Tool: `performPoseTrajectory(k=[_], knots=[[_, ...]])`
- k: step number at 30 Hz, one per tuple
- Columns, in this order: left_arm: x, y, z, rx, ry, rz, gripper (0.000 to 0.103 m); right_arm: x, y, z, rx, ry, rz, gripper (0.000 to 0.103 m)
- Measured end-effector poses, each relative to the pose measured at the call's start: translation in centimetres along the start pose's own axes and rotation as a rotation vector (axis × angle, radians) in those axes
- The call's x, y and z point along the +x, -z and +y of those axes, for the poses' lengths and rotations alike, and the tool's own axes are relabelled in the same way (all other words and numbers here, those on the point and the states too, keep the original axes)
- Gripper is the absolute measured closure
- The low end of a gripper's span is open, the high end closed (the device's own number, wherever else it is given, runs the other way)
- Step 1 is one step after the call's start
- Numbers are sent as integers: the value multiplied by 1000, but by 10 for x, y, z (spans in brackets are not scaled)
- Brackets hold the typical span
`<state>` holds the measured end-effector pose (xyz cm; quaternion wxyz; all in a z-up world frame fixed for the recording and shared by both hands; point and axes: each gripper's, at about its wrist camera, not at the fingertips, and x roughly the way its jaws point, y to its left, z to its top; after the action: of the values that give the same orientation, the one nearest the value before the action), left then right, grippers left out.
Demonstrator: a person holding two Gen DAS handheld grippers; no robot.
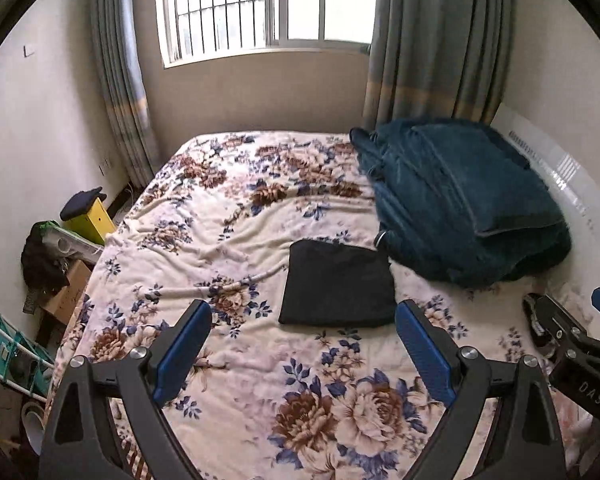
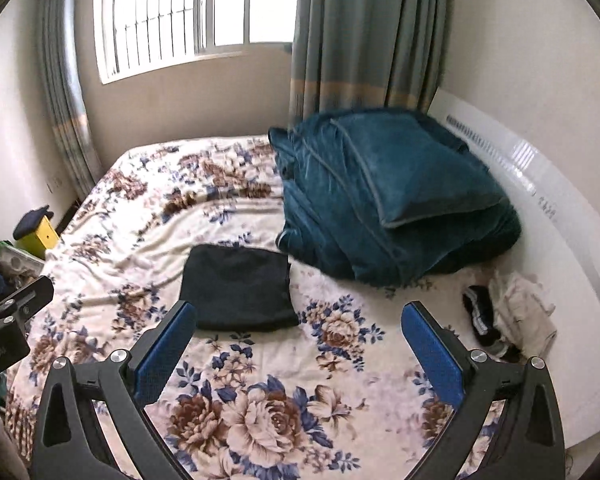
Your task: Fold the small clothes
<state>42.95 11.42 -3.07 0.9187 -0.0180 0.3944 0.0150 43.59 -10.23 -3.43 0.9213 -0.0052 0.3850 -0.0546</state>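
Observation:
A black garment [image 1: 337, 285] lies folded into a flat rectangle on the floral bedspread [image 1: 228, 224]; it also shows in the right wrist view [image 2: 238, 287]. My left gripper [image 1: 303, 312] is open and empty, held above the bed just short of the garment's near edge. My right gripper [image 2: 299, 311] is open and empty, its left finger over the garment's near left corner. A small heap of white and black clothes [image 2: 508, 312] lies on the bed to the right. The right gripper shows at the right edge of the left wrist view [image 1: 580, 344].
A bulky teal blanket [image 1: 464, 200] is piled at the back right of the bed against a white headboard [image 2: 540, 184]. Curtains and a barred window [image 1: 268, 4] stand behind. Boxes, a yellow box [image 1: 92, 220] and clutter sit on the floor left of the bed.

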Motion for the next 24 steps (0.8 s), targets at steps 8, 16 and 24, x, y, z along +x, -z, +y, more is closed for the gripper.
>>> performPoseTrajectory(k=[8,16,24], knots=[[-73,11,-2,-3,-29,-63,9,-95,-2,-16,9,-27,-61,0],[-110,20,-7,-11,-38,-95,9,-144,5,-23,-3,-55,-81,0],[-118,29,-9,-14,-41,-84,0,-162,11,-27,-9,-64,-88,0]])
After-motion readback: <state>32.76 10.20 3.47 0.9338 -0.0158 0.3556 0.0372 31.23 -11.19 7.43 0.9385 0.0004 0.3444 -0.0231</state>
